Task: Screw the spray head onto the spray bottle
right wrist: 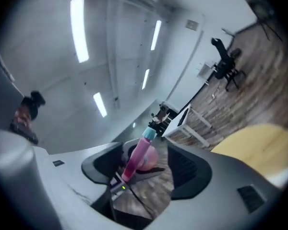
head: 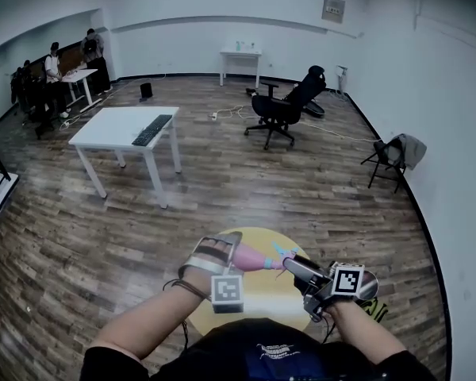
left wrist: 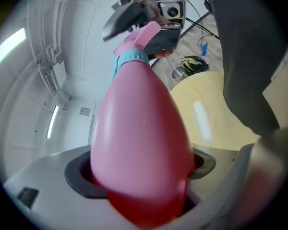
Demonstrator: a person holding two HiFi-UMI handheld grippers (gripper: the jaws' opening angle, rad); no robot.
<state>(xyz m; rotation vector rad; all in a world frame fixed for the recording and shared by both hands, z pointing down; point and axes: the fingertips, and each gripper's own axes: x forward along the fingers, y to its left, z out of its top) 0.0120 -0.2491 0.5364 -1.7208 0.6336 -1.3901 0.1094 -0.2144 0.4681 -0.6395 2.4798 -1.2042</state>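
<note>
While the left gripper [head: 226,251] clamps the pink spray bottle [left wrist: 141,138] by its wide body, the bottle lies tilted in the air over the middle of the yellow round table [head: 263,296], resting on nothing. The spray head [left wrist: 145,33] sits on the bottle neck, with the cyan collar [left wrist: 132,57] at the joint. The right gripper [head: 293,265] meets the head end-on. Its jaws stand partway apart on either side of the head, with a gap between pads and plastic, so it grips nothing.

Progress, as a judgement: the head is placed and at least started on the thread. The step in hand looks like a re-grip between turns. Final tightening appears to be left.

Items that cannot be verified:
- The thread is hidden under the collar, so seating depth cannot be read.
- The bottle base is cut off at the bottom edge of the left gripper view.
- The joint is small in the head view and partly covered by the right gripper.
- The table's near edge is hidden behind the person's arms and torso.
</note>
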